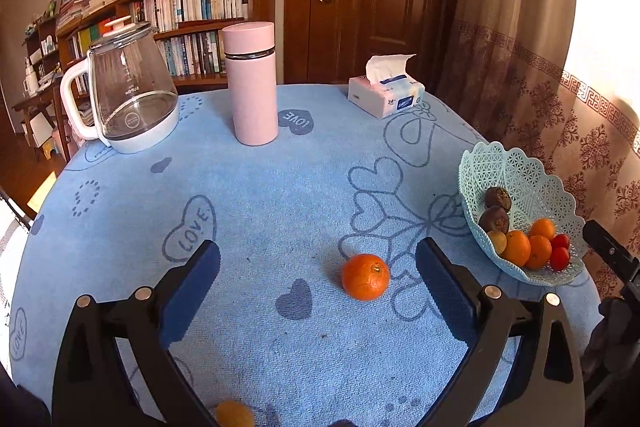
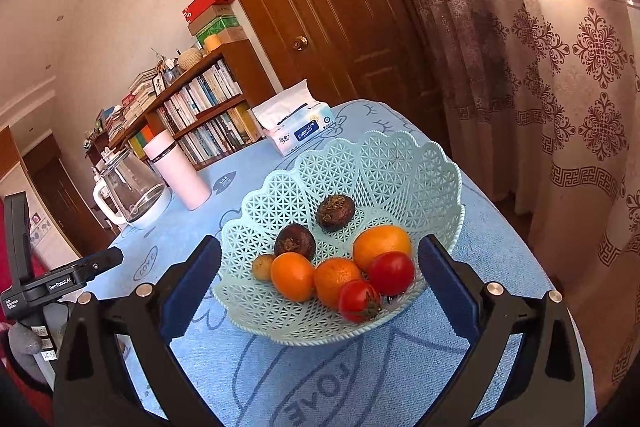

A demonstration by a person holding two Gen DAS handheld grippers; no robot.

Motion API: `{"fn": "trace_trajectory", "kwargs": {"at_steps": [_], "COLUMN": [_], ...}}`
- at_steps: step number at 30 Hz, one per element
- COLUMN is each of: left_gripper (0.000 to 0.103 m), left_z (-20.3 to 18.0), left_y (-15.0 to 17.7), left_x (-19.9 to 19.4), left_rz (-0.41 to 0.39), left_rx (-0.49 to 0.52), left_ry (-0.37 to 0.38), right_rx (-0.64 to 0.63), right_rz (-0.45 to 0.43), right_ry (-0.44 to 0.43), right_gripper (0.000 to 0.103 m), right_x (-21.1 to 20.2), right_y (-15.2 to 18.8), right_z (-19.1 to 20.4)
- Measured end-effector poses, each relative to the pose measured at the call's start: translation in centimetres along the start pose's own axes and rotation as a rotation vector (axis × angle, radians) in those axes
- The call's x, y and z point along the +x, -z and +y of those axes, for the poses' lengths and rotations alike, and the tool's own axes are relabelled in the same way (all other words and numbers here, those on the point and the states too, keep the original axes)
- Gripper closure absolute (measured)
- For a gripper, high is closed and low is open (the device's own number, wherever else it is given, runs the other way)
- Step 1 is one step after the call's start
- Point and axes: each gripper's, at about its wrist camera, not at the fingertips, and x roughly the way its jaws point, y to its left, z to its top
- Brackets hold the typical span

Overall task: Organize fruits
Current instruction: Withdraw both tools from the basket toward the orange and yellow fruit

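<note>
Left gripper (image 1: 318,277) is wide open over the blue tablecloth (image 1: 260,195), nothing between the pads. One loose tangerine (image 1: 365,276) sits on the cloth just ahead, nearer its right finger, touching neither. Only the left wrist view shows this fruit, plus a yellowish fruit (image 1: 235,413) cut off at the near edge between the finger bases.

Right gripper (image 2: 320,277) is also wide open and empty, its fingers (image 2: 192,287) on either side of the near part of the basket (image 2: 360,163), apparently above it; contact cannot be told. Basket is pale green lattice plastic, near the table's right edge by the curtain (image 2: 560,87).

The right wrist view shows the basket contents clearly: two dark purple fruits (image 2: 335,212), three oranges (image 2: 382,245), two tomatoes (image 2: 391,273), one small yellow fruit (image 2: 263,267) at the left. In the left view the same basket (image 1: 516,179) sits far right, its fruit small and partly hidden behind the rim.

Far side of the table: glass kettle (image 1: 128,95), pink flask (image 1: 252,83), tissue pack (image 1: 386,95). Each view catches part of the other gripper at its edge: the left one (image 2: 60,279) shows in the right view.
</note>
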Motion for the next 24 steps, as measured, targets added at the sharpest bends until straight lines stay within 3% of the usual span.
{"fn": "trace_trajectory", "kwargs": {"at_steps": [12,17,24], "left_gripper": [0.006,0.006,0.006], "left_z": [4.9,6.8,8.3], "left_y": [1.8,3.3,5.6], "left_x": [-2.4,-3.0,-3.7], "left_rz": [-0.009,-0.001,0.029], "left_rx": [-0.071,-0.079,-0.098], "left_ry": [-0.076,-0.132,-0.147], "right_rx": [-0.070,-0.153,-0.272], "right_rz": [0.056,0.074,0.132], "right_ry": [-0.047,-0.056,-0.075], "right_gripper": [0.003,0.003,0.003], "right_x": [0.3,0.4,1.1], "right_y": [0.6,1.5,3.3], "right_z": [2.8,5.2,8.7]}}
